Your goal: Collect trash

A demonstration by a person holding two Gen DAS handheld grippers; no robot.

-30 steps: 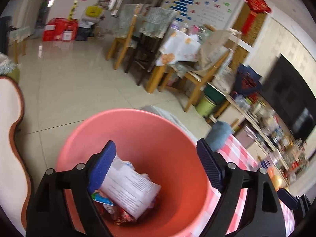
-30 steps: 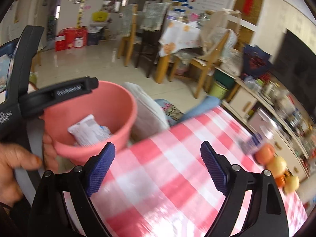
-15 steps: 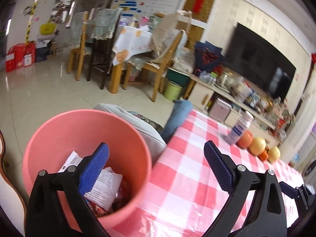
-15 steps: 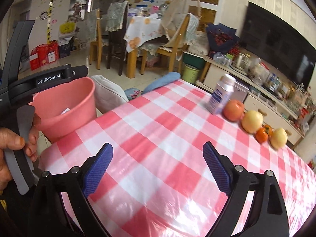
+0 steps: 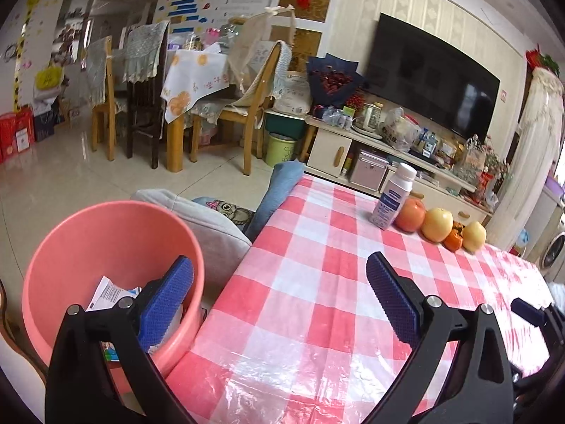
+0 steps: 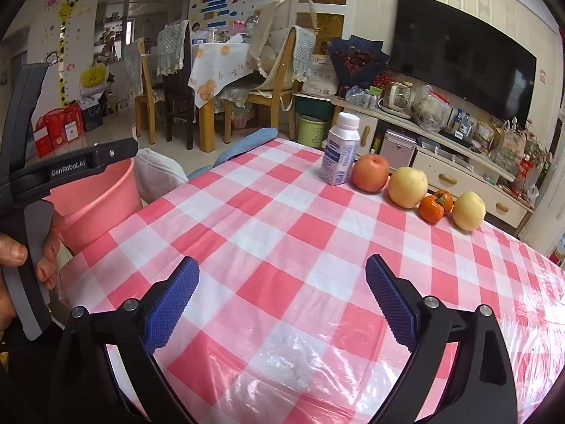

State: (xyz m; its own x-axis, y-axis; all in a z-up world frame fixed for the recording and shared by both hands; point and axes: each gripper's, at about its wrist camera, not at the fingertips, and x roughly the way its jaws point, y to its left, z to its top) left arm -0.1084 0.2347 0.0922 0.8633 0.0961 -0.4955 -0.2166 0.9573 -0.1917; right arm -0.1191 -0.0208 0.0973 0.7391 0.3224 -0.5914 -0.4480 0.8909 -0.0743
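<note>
Checked tabletop (image 6: 282, 233) fills the view. Pink bin (image 5: 106, 247) at its left edge already holds wrappers (image 5: 109, 293); left claw (image 5: 279, 295) and right claw (image 6: 280, 296) are both opening, empty. Next target looks like the white bottle (image 6: 340, 155) beside the fruit (image 6: 406, 183): reach, close on it.

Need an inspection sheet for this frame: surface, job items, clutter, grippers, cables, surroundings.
Surface: table in red-white checked cloth under clear plastic film, mostly bare.
Job's things: pink bucket beside the table's left edge, wrappers inside; white bottle upright at the far edge.
Clutter: red apple, yellow apple, persimmons, second yellow apple in a row beside the bottle.
Grippers: left gripper and right gripper, jaws opening, nothing between them.
Cables: nothing seen.
Surroundings: dining chairs, television, crowded TV cabinet.
</note>
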